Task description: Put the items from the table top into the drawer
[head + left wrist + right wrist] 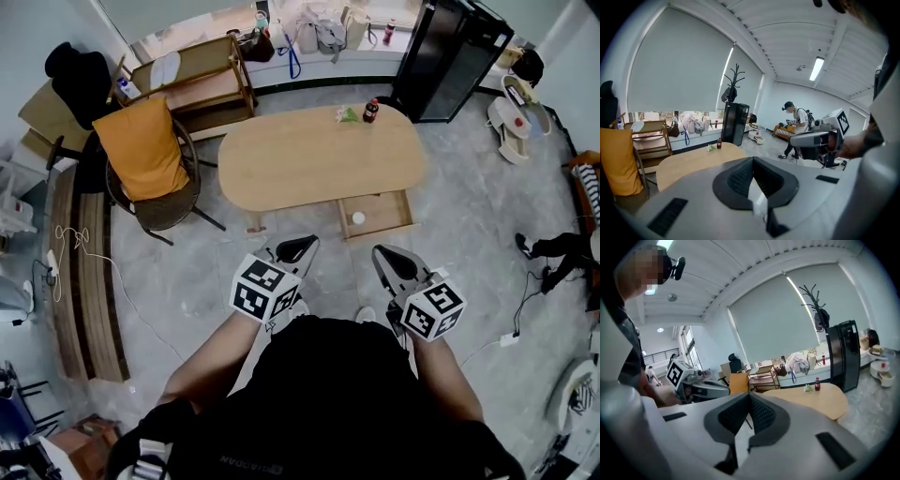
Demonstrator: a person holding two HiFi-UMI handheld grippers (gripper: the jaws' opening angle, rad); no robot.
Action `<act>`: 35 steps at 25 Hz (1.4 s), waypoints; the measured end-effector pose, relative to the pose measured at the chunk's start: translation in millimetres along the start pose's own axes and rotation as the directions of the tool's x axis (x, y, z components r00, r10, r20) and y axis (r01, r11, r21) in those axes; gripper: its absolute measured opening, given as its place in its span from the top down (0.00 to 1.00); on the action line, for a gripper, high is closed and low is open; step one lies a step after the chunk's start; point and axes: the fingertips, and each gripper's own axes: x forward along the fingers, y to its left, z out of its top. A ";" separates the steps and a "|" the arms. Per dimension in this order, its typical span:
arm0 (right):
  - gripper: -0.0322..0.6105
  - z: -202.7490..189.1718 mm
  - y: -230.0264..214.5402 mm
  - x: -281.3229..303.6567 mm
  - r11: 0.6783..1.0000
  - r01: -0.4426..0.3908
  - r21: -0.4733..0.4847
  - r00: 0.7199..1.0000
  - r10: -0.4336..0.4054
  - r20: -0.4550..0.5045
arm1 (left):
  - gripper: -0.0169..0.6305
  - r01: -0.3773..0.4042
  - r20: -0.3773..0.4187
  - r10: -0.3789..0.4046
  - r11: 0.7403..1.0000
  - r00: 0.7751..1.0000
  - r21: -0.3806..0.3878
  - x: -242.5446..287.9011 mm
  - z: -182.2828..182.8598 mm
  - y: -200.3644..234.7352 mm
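Note:
A small dark bottle with a red cap (371, 111) stands at the far edge of the oval wooden table (319, 159). A green and white item (348, 114) lies beside it. Below the table's near edge a drawer (375, 232) stands pulled out, with a small white round thing (358, 217) inside. My left gripper (298, 246) and right gripper (386, 255) hang side by side in front of the table, short of the drawer. Both are shut and hold nothing. The bottle (719, 143) (817, 384) shows far beyond the jaws of the left gripper (753, 159) and the right gripper (749, 394).
A chair draped in orange cloth (145, 150) stands left of the table, with a wooden shelf unit (197, 80) behind it. A black cabinet (450, 56) is at the far right. A person (794, 126) walks at the back of the room. Cables lie on the floor (506, 337).

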 end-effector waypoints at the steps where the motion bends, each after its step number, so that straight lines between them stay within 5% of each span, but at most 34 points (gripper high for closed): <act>1: 0.95 -1.7 0.8 -4.5 0.999 -0.010 -0.032 1.000 0.010 -0.012 | 0.97 -0.010 0.011 0.010 1.000 1.000 -0.005 1.9 1.7 -5.1; 14: 0.95 -16.4 -29.9 -70.5 0.996 -0.031 -0.088 0.998 0.026 -0.055 | 0.97 0.002 0.002 -0.001 1.000 1.000 -0.023 45.1 -0.2 -95.0; 35: 0.95 -12.2 -36.1 -81.9 0.998 -0.045 -0.041 0.999 0.045 0.008 | 0.97 -0.004 -0.056 0.006 0.999 0.998 0.052 49.8 5.1 -110.8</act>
